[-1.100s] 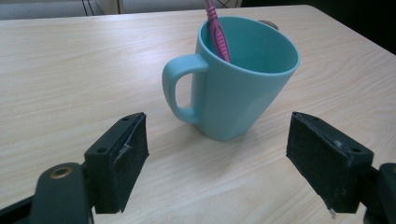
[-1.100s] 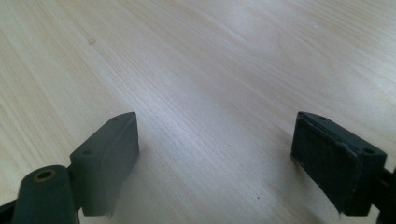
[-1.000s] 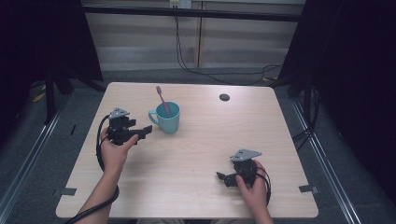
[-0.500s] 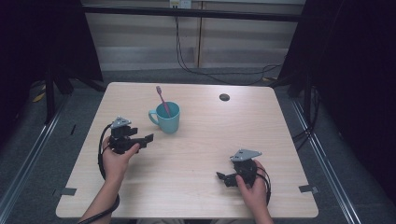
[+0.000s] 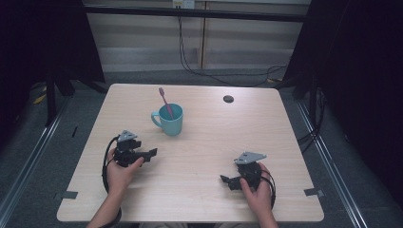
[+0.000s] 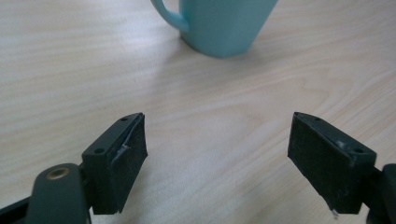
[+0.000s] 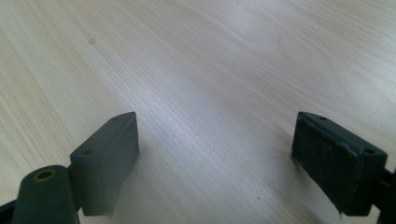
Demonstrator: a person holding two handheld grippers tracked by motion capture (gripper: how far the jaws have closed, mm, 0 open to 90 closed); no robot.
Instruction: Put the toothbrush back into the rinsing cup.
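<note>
1. I see one mug (image 5: 170,118), teal, with a plain glazed wall that narrows toward its base and a looped handle turned to the left in the high view. It stands upright on the table (image 5: 199,142), left of the middle and toward the far half.
2. One toothbrush (image 5: 164,100) stands in the mug, pink, leaning to the far left, its head poking above the rim.
3. From the left gripper view I get the mug's lower wall and the foot of its handle (image 6: 219,28) at the top edge, ahead of the jaws and well apart from them.
4. My left gripper (image 5: 151,153) sits at the near left of the table, pointing right, near the mug and on its near side. Its jaws stand wide open with nothing between them; I see bare wood between the two pads (image 6: 130,154).
5. My right gripper (image 5: 223,179) lies at the near right, low over the table and pointing left. Its jaws are also spread wide and hold nothing; bare wood grain shows between them in the right gripper view.
6. Count: two grippers, one in each hand; one mug; one toothbrush; one small dark round spot (image 5: 228,99) on the far right part of the table, which I cannot make out further.
</note>
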